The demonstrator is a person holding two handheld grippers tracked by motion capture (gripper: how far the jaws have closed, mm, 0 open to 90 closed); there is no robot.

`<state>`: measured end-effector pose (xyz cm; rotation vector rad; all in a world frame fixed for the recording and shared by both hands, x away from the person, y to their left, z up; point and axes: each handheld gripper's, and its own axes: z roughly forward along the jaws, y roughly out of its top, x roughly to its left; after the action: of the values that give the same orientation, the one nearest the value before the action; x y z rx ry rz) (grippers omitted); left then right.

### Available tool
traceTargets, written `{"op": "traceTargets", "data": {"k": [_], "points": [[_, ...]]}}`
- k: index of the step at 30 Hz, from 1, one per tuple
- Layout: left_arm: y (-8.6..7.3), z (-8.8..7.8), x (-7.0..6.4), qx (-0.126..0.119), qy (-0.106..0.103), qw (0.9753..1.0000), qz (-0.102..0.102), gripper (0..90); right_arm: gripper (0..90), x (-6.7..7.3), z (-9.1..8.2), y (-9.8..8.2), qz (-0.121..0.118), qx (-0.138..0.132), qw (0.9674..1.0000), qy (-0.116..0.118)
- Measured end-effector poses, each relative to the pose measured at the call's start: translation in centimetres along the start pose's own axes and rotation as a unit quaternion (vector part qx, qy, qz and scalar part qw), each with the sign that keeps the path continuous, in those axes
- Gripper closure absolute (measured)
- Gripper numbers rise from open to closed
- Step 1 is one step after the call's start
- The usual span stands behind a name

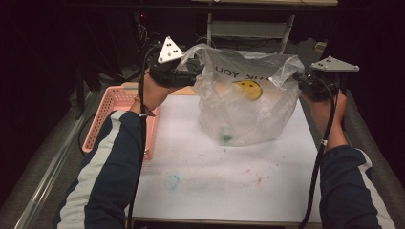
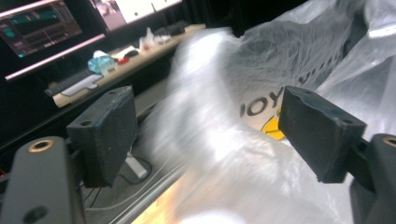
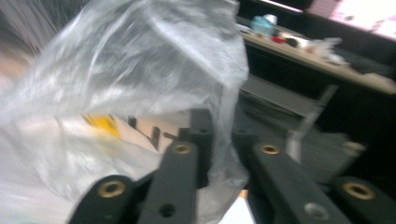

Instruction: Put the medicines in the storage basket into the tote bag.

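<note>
High view: a clear plastic bag (image 1: 248,102) stood on the white table (image 1: 224,191), toward its far side. The bag bore a yellow smiley face (image 1: 249,89) and dark lettering seen reversed through the film. A small green object (image 1: 226,139) lay at the bottom of the bag; what it was could not be told. The left gripper (image 1: 191,67) was at the bag's upper left edge and the right gripper (image 1: 302,81) at its upper right edge, with the bag mouth stretched between them. A pink basket (image 1: 112,112) sat on the table's left edge, partly behind the person's left sleeve (image 1: 107,171); its contents could not be made out. A faint blue mark (image 1: 172,182) and reddish specks showed on the near table surface.

Left gripper view: the two black jaws stood well apart, with blurred bag film (image 2: 219,140) rising between them. No jaw was seen pressing the film. The lettering and a slice of the yellow face showed through the plastic. A desk (image 2: 116,65) with a monitor (image 2: 39,25) and small items lay beyond.

Right gripper view: the jaws were drawn together on a fold of the bag's edge (image 3: 224,135), the film pinched between them. The bag (image 3: 116,79) billowed up to the left, a yellow patch visible through it. A cluttered desk (image 3: 322,56) stood behind.
</note>
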<state>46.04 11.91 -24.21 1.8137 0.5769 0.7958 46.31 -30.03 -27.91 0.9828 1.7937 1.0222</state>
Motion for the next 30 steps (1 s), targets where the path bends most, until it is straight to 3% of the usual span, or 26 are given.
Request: {"op": "traceTargets", "data": {"k": [2,5,8,11,15,18,20,24,27,30], "points": [[0.5,-0.6,0.5,-0.011,-0.008,0.9998,-0.016,19.3,88.6,-0.4,0.3,0.1,-0.006,0.012,0.9999,0.001],[0.5,-0.9,0.2,-0.012,0.001,0.9999,-0.003,19.2,84.4,-1.0,0.3,0.4,0.011,0.001,0.9999,-0.012],[-0.5,-0.8,-0.7,-0.010,0.011,0.9998,0.012,19.2,52.2,-1.0,-0.1,0.5,0.037,-0.018,0.9989,-0.024],[-1.8,-0.7,-1.7,-0.007,0.021,0.9995,0.024,19.2,43.7,-0.4,-0.5,0.4,0.035,-0.025,0.9987,-0.026],[-3.3,-0.9,-2.7,-0.004,0.021,0.9993,0.030,19.2,39.5,-0.2,-2.2,0.5,0.038,-0.050,0.9978,-0.021],[-4.5,-1.5,-3.2,-0.008,0.017,0.9996,0.021,19.2,35.5,-0.2,-3.8,0.4,0.049,-0.070,0.9962,-0.015],[-5.5,-1.9,-3.6,-0.009,0.012,0.9997,0.017,19.2,31.4,0.1,-4.7,0.1,0.041,-0.069,0.9967,-0.010],[-7.2,-2.5,-4.4,0.002,0.012,0.9994,0.032,19.2,29.7,0.5,-5.9,-0.9,0.029,-0.066,0.9974,0.001],[-7.5,-2.9,-4.3,0.007,0.025,0.9990,0.035,19.4,27.9,0.6,-6.7,-1.2,0.032,-0.066,0.9972,0.015],[-7.4,-3.5,-3.7,-0.001,0.030,0.9992,0.025,20.1,27.5,0.8,-7.8,-1.0,0.031,-0.075,0.9965,0.021]]}}
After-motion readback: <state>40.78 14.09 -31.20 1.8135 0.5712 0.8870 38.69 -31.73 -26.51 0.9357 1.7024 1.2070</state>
